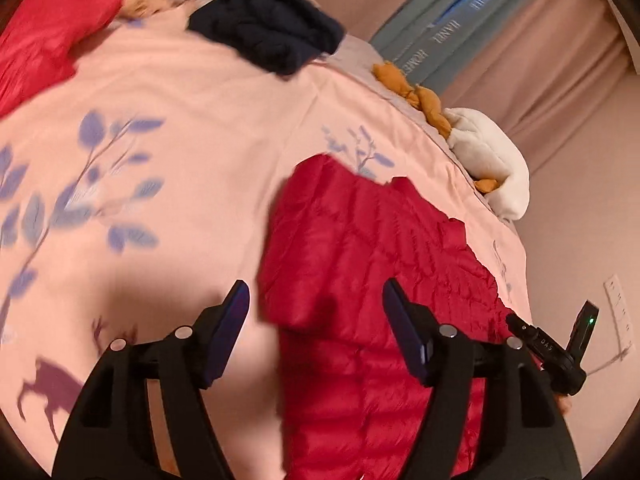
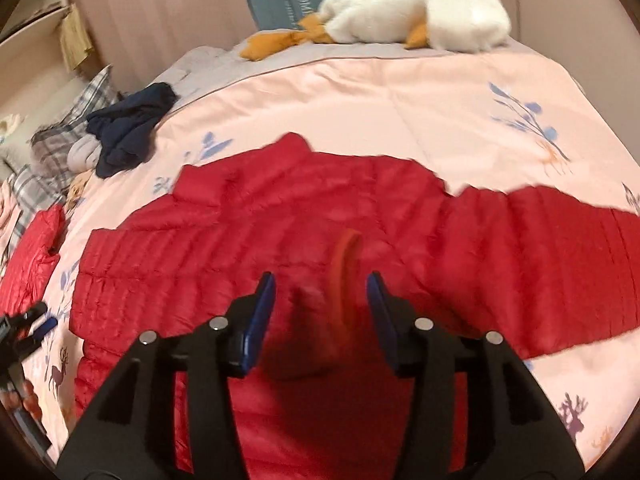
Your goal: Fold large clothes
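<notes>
Both black grippers with blue pads hang over a big bed. In the left wrist view the left gripper (image 1: 316,320) has its jaws apart with nothing pinched; the edge of the red puffy quilted jacket (image 1: 372,280) shows in the gap below them, not pressed by the pads. In the right wrist view the right gripper (image 2: 322,312) also has its jaws apart, and a blurry orange-red flap (image 2: 346,280) of the jacket stands between the pads; I cannot tell if it touches them. That jacket (image 2: 280,240) lies spread flat across the pink bed cover with blue leaves and little deer (image 2: 400,100), with one sleeve stretched out to the right. A second red puffy piece (image 1: 36,40) lies well apart near the far side of the bed. A dark blue crumpled garment (image 1: 264,20) sits near the pillows. A white plush goose with orange feet (image 2: 412,8) lies along the bed's far edge, by the beige curtain (image 1: 540,60).
</notes>
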A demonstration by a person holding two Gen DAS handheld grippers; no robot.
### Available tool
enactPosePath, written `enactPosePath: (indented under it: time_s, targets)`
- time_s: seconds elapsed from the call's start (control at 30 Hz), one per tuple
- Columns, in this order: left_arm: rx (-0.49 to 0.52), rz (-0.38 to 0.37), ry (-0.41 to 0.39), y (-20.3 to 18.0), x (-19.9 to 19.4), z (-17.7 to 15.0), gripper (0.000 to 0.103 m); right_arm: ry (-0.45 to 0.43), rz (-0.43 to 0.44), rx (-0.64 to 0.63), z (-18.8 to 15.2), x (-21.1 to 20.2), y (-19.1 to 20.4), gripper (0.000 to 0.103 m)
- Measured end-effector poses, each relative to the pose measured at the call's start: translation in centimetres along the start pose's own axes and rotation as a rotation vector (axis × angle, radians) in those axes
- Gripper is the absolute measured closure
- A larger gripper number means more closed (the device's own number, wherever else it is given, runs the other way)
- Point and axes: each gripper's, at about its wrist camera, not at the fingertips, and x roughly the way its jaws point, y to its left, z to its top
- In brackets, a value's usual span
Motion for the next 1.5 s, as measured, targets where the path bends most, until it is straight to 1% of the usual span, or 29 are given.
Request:
enactPosePath:
  time_s: [0.07,0.13,0.17,0.23,0.33,0.4,0.53,0.6,0.63,0.67,0.7,0.73,0.8,0.9,0.93,1.0,1.1,1.13,1.2,1.23,1.3,1.4,1.43,1.5]
  targets:
    - [0.05,0.007,0.001,-1.5,1.4,1.1,0.034,0.002,0.011,-0.035,0.2,0.9,1.5,0.055]
    - [0.134,0.042,0.011,-3.6,3.4,1.7,0.034,0.011,0.012,-0.068,0.3,2.3,2.8,0.055]
    - [0.174,0.06,0.019,-4.4,4.5,1.6,0.035,0.021,0.014,-0.076,0.1,2.8,3.1,0.055]
    - [0.224,0.104,0.053,-5.2,6.5,1.2,0.041,0.067,-0.009,-0.09,-0.2,4.8,3.2,0.055]
    - [0.276,0.172,0.112,-5.6,9.5,0.2,0.042,0.089,-0.023,-0.094,-1.0,6.5,2.6,0.054]
    - [0.318,0.194,0.115,-5.6,10.3,-0.5,0.042,0.083,-0.021,-0.102,-1.3,6.7,2.5,0.054]
    - [0.322,0.201,0.122,-5.3,10.6,-0.4,0.04,0.086,-0.045,-0.122,-1.4,7.2,3.0,0.051]
    - [0.32,0.21,0.127,-5.6,10.4,-0.2,0.039,0.083,-0.039,-0.111,-1.3,6.9,3.0,0.051]
    - [0.315,0.213,0.129,-5.8,10.0,-0.2,0.034,0.077,-0.018,-0.079,-1.2,6.2,2.7,0.047]
    - [0.307,0.205,0.131,-6.0,9.6,-0.3,0.031,0.071,0.011,-0.047,-1.2,5.4,2.4,0.037]
    - [0.298,0.19,0.128,-6.3,9.0,-0.5,0.026,0.059,0.055,-0.01,-1.3,4.5,1.9,0.032]
    - [0.294,0.168,0.12,-6.6,8.0,-0.9,0.018,0.034,0.099,0.027,-1.5,3.0,1.1,0.026]
    - [0.31,0.144,0.1,-7.0,5.9,-1.8,0.011,-0.005,0.131,0.071,-1.9,0.5,-0.5,0.023]
    - [0.319,0.111,0.089,-7.3,3.4,-3.1,0.008,-0.045,0.147,0.157,-3.1,-3.5,-4.5,0.018]
    - [0.314,0.093,0.085,-7.3,2.3,-3.7,0.007,-0.065,0.141,0.199,-3.6,-5.1,-6.5,0.016]
    - [0.295,0.058,0.077,-7.0,0.1,-4.8,0.001,-0.098,0.117,0.271,-4.8,-7.6,-10.2,0.013]
    - [0.266,0.02,0.069,-6.3,-2.3,-6.2,0.001,-0.132,0.066,0.426,-7.4,-10.9,-17.2,0.012]
    - [0.249,0.012,0.065,-5.8,-3.4,-6.8,0.001,-0.138,0.054,0.507,-8.6,-11.8,-20.3,0.012]
    - [0.223,0.009,0.051,-5.1,-4.7,-7.6,0.001,-0.157,0.053,0.635,-10.7,-13.2,-24.5,0.012]
    - [0.2,0.019,0.041,-4.6,-5.4,-8.0,0.001,-0.174,0.056,0.714,-12.0,-14.1,-26.9,0.012]
    - [0.162,0.029,0.034,-3.8,-6.3,-8.8,0.001,-0.21,0.065,0.804,-13.7,-15.2,-30.1,0.012]
    - [0.084,0.036,0.035,-2.2,-7.2,-9.9,0.001,-0.225,0.059,0.872,-14.8,-15.7,-33.1,0.012]
    - [0.047,0.035,0.038,-1.7,-7.4,-10.2,0.001,-0.224,0.062,0.886,-14.8,-15.6,-33.6,0.012]
    - [0.002,0.033,0.044,-1.0,-7.6,-10.5,0.001,-0.22,0.07,0.905,-14.6,-15.0,-34.4,0.012]
